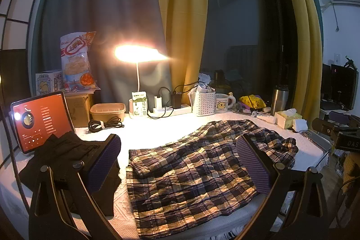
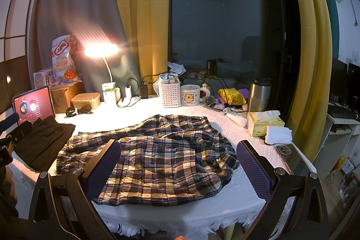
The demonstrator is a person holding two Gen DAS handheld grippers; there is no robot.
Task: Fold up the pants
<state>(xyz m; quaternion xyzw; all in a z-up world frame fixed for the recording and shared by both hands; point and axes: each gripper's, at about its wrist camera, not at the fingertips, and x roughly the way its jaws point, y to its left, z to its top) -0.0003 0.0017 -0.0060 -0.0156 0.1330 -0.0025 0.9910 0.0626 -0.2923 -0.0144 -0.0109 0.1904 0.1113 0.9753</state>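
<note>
Pants [image 2: 153, 156], plaid in navy and tan, lie spread across the middle of the white-clothed table [image 2: 202, 206], rumpled and only loosely flattened, with one side bunched into a ridge toward the right edge; I judge the folding has barely begun, since no clean crease or doubled layer shows. They take the open centre because everything else is pushed to the rim, which leaves working room on every side of the cloth

A second dark garment [image 1: 67, 161] sits heaped at the left, just beside the plaid hem, probably parked out of the way. Behind it a tablet [image 1: 38, 120] leans upright, screen lit. A desk lamp [image 1: 139, 53] throws its light down onto the working area, likely why the fabric sits under it

Along the back run a white basket [image 2: 169, 93], a mug [image 2: 191, 95] and a steel flask [image 2: 258, 93]; a tissue box [image 2: 263, 123] and a phone [image 2: 290, 156] rest near the right edge

The left gripper [image 1: 180, 161] hovers above the leg end with its jaws spread wide and nothing between them. The right gripper [image 2: 180, 168] hangs likewise wide apart over the waist side, empty, so each hand seems lined up to take an end
</note>
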